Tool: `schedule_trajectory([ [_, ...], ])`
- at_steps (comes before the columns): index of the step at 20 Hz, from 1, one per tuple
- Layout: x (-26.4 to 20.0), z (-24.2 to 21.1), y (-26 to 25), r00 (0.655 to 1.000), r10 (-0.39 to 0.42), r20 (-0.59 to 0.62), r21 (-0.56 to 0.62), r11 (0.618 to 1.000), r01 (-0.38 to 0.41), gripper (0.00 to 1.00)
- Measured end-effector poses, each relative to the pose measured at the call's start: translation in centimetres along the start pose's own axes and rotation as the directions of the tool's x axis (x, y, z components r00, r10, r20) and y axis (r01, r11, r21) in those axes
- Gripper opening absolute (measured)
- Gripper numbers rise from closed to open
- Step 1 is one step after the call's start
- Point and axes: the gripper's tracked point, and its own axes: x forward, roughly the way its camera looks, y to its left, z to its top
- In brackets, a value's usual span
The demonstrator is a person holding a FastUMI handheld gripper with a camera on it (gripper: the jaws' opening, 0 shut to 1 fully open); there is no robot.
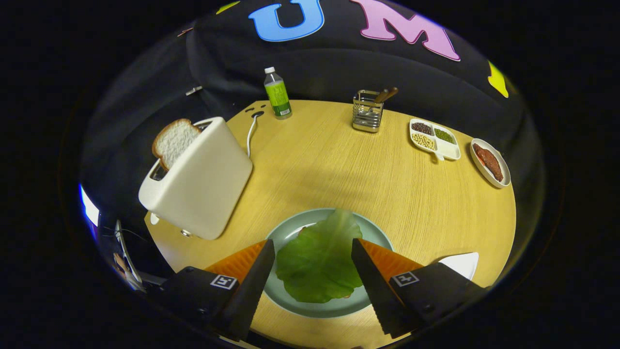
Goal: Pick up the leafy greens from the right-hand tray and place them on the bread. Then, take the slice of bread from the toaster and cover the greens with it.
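Gripper spread wide w/ leafy greens lying loose between fingers, prob. covering bread on plate; toaster slice sits well ahead-left.

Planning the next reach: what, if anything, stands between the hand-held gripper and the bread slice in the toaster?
Nothing visible. The hand-held gripper is open over the leafy greens on the plate; bare table lies between it and the toaster, whose bread slice sticks up.
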Motion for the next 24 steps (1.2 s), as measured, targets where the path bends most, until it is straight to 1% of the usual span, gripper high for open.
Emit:
schedule_trajectory([
  [3,-1.6,3.0,1.3,0.997,0.01,0.075,-0.056,0.998,-0.006,0.99],
  [8,-3.9,7.9,6.3,0.979,0.088,0.184,-0.091,0.993,-0.072,0.99],
  [12,-4.9,10.9,11.1,0.96,0.159,0.229,-0.166,0.978,-0.122,0.99],
  [15,-5.1,12.4,14.5,0.949,0.195,0.249,-0.246,0.96,-0.133,0.99],
  [17,-4.6,13.0,16.9,0.942,0.221,0.251,-0.276,0.949,-0.149,0.99],
  [20,-3.6,13.7,19.7,0.939,0.24,0.246,-0.314,0.936,-0.157,0.99],
  [24,-0.5,13.7,22.4,0.948,0.22,0.232,-0.362,0.924,-0.126,0.99],
])
